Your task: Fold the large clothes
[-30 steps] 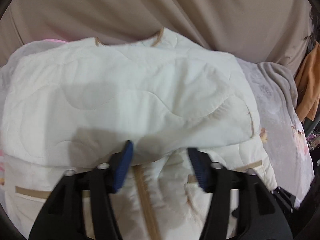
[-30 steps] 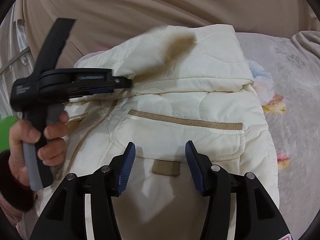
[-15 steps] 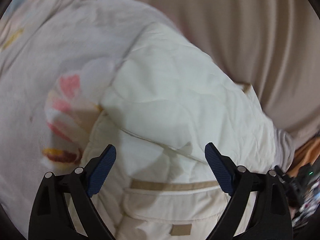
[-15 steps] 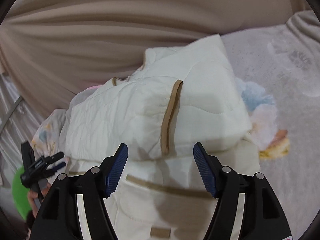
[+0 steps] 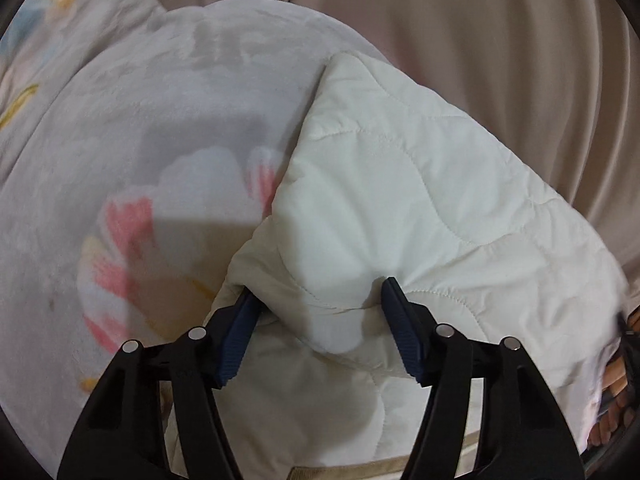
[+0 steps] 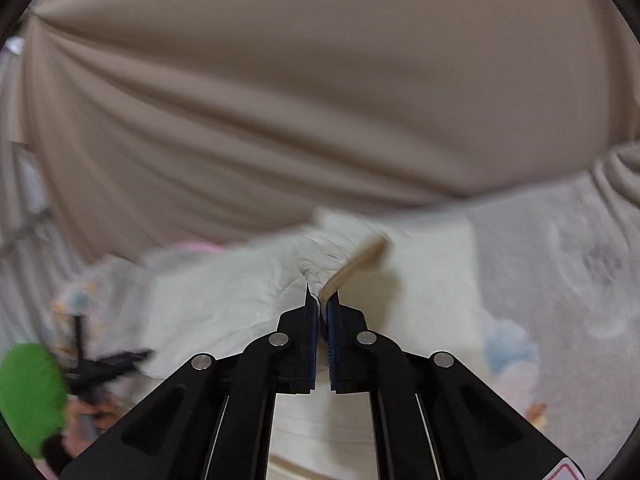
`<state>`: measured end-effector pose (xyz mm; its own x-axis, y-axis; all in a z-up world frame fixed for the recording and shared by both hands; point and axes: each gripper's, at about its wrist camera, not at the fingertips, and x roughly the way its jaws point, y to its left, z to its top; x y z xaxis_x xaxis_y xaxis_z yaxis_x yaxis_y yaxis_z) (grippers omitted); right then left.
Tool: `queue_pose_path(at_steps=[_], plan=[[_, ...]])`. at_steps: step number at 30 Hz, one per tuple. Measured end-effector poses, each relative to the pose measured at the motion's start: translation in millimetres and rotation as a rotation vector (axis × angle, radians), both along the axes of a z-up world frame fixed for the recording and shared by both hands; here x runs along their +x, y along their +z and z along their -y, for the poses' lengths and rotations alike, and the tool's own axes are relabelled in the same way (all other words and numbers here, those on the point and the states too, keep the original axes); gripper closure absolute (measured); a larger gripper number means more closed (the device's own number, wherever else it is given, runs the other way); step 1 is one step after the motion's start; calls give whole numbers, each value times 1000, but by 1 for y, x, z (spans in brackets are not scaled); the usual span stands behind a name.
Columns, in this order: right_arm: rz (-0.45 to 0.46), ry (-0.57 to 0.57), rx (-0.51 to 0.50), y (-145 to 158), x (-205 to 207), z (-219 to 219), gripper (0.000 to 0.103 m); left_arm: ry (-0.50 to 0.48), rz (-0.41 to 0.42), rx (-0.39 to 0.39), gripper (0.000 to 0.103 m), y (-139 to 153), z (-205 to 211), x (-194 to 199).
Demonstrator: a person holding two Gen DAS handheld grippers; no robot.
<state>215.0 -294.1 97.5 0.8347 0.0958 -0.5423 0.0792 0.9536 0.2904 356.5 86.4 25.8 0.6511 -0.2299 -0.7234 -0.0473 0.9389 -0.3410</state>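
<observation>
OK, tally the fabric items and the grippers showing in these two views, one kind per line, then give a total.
Cream quilted jacket: 1
Floral blanket under it: 1
Beige curtain behind: 1
Grippers: 2, the left gripper with jaws closing around a jacket fold, the right gripper shut on the jacket's tan-trimmed edge
Total: 5

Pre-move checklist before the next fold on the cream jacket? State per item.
1. right gripper shut on jacket at the tan trim: ok.
2. left gripper has a jacket fold between its jaws: ok.
3. Left grip finished: not ok, jaws closing.
4. Left pads pressing the fabric: cannot tell.
5. Jacket rests on the floral blanket: ok.
6. Right view sharp enough to judge layers: not ok, blurred.
</observation>
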Motion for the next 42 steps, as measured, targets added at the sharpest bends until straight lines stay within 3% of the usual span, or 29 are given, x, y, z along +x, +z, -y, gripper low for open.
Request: queue_pose_path(at_steps=[2,4,7,12,14,17,21,27,32,37,42], plan=[[-182,-27,-8,-53,27,14,101,-5,20,51,42,-1,10,-4],[-193,-14,61,-80,31,24,102,-4,32,86,42,-1,16,-7],[-162,-30,130,-73,25,32,100,-4,50,104,41,-4,17,-12],[-125,-112,107,-51,1,41,87,9,79,148,41,-4,24,-17],[-74,-165,37,-31,-9,31,86,14,84,145,41,-3,24,-19],[-20,-36,6,4,-1,-10,89,20,88,137,41,-4,23,-20],[-32,189,-58,24,46,-100,89,23,91,146,41,-4,25,-22],[-119,407,-92,0,137,-238,93,23,88,132,41,-6,23,-19],[-218,459,-156,-38,183,-309,95,25,83,124,41,-6,23,-18],[-237,421,-228,-58,200,-297,103,23,82,112,40,-7,21,-18],[-200,186,-181,-30,191,-181,100,21,82,101,40,-8,20,-17]])
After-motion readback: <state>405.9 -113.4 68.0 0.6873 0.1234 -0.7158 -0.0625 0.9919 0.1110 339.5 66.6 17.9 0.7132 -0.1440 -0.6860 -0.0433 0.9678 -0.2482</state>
